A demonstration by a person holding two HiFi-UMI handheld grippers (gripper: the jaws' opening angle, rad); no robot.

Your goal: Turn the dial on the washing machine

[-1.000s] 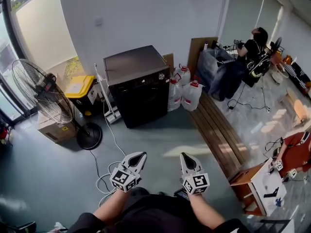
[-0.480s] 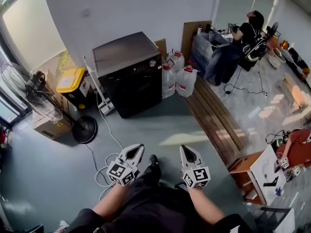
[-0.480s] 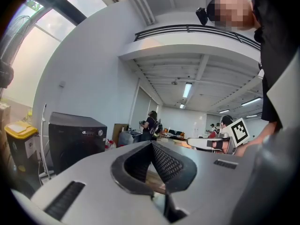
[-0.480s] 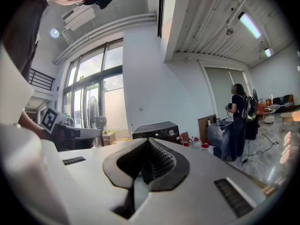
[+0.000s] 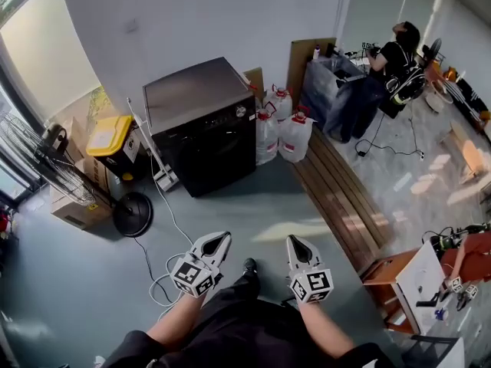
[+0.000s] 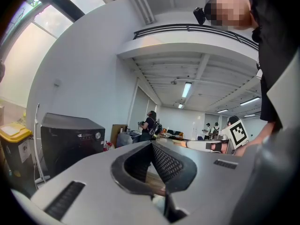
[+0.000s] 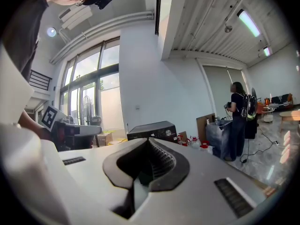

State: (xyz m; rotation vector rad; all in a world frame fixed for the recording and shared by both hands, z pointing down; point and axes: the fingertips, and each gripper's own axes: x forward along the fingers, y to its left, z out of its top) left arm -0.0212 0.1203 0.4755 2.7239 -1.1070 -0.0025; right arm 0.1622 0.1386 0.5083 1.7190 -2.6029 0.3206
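Dial [image 5: 241,112] on the washing machine [image 5: 201,121] is well apart from the left tool [image 5: 222,241] and right tool [image 5: 295,243], both closed and empty; the approach likely comes first, then opening one tool around the dial.

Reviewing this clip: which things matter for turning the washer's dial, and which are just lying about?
For the job: washing machine; its dial on the front panel; left gripper and right gripper, both shut, empty, well short of the machine.

Lying about: standing fan; yellow-lidded bin; water jugs; wooden bench; floor cable.
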